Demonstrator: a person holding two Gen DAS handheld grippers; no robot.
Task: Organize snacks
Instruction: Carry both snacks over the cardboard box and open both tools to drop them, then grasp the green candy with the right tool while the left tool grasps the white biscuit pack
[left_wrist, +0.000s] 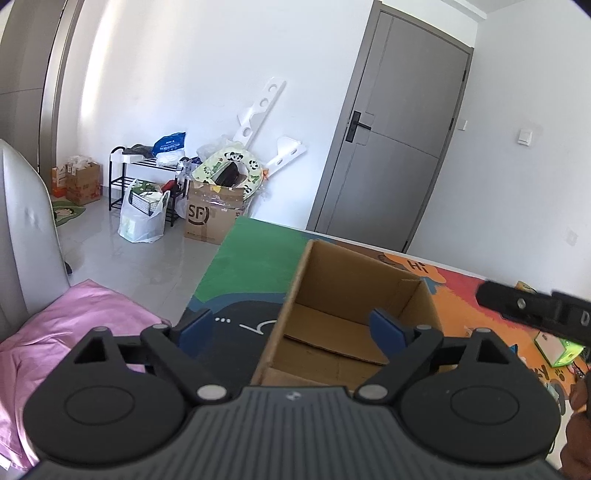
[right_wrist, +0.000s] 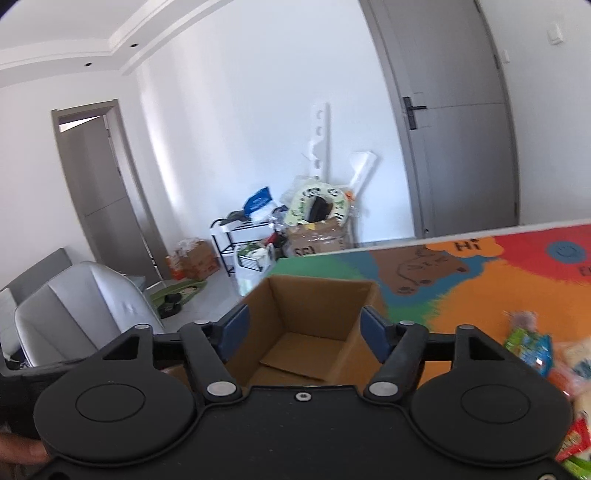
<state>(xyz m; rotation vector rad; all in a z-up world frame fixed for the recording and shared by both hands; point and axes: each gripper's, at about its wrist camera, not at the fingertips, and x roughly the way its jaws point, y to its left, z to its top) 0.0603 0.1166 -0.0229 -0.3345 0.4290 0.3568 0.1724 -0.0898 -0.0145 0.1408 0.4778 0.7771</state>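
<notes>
The left gripper (left_wrist: 291, 328) and right gripper (right_wrist: 303, 332) are standing apart, holding nothing, over the open brown cardboard box (right_wrist: 310, 325) at frame centre. Crinkly snack packets (right_wrist: 532, 343), lower right on the colourful tabletop (right_wrist: 480, 295), are probably light and crushable; pinching a sealed edge is advisable.

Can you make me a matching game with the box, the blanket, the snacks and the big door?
Things:
1. cardboard box
2. blanket
3. snack packets
4. door

Descriptions:
A. pink
B. grey, shut
C. open on top, nothing inside
D. lying on the colourful mat, right of the box

Pairs: 1-C, 2-A, 3-D, 4-B
</notes>
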